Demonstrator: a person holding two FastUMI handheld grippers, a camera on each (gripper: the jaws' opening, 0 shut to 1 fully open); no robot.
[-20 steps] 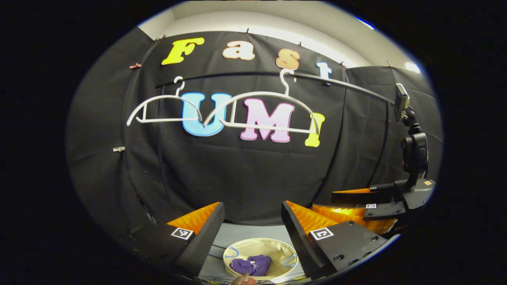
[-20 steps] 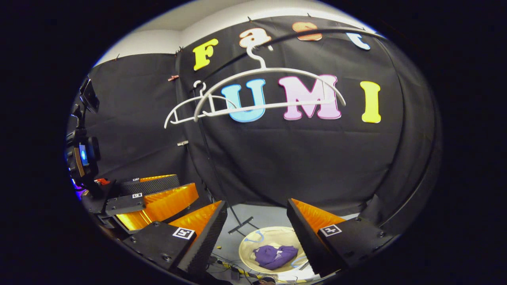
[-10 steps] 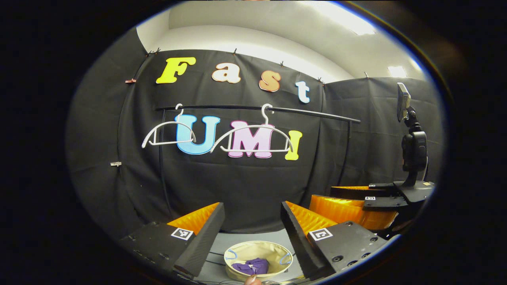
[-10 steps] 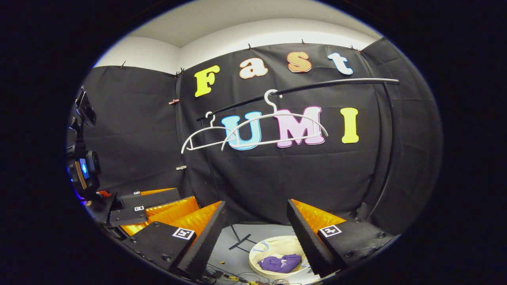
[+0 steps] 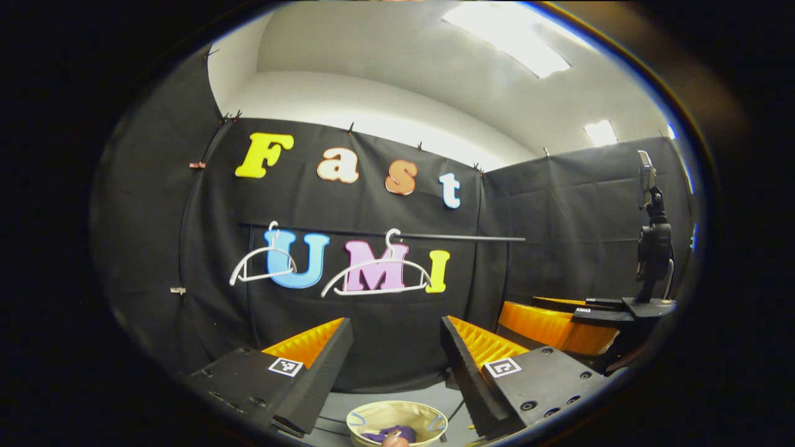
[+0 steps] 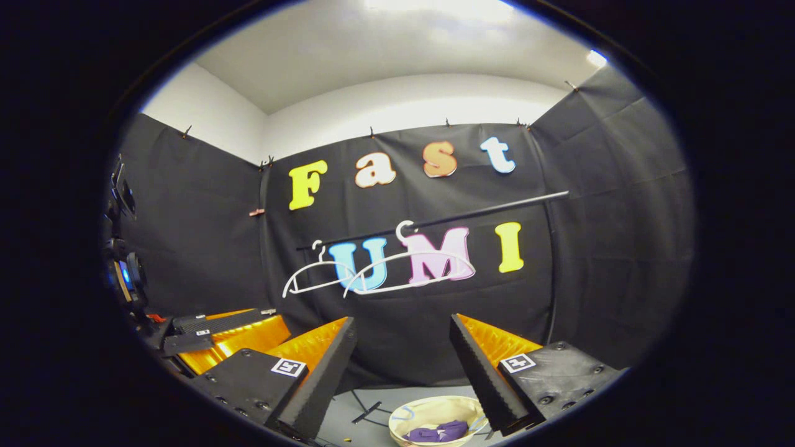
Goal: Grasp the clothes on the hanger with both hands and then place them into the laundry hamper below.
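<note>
We find the purple clothes (image 6: 435,431) lying bunched in the bottom of the cream laundry hamper (image 6: 407,417), low and near in both gripper views — so we judge the task as good as finished. Above and farther off, two white hangers (image 5: 376,280) hang bare from the black rail (image 5: 459,237), one to the left of the other, nothing draped on either. Our left gripper (image 5: 394,354) has its fingers spread wide with nothing between them, and the right gripper (image 6: 404,357) is likewise spread and empty; both sit well above the hamper and apart from the rail, pointed at the far wall rather than down at the clothes. That fits hands with no more to pick up. In the left gripper view, the right gripper appears off to the right beside a dark camera mount (image 5: 652,248). The hamper stands on a grey floor (image 6: 385,400), where the rail's stand foot rests nearby. Black cloth walls close the booth under a white ceiling with bright light panels (image 5: 506,37).
</note>
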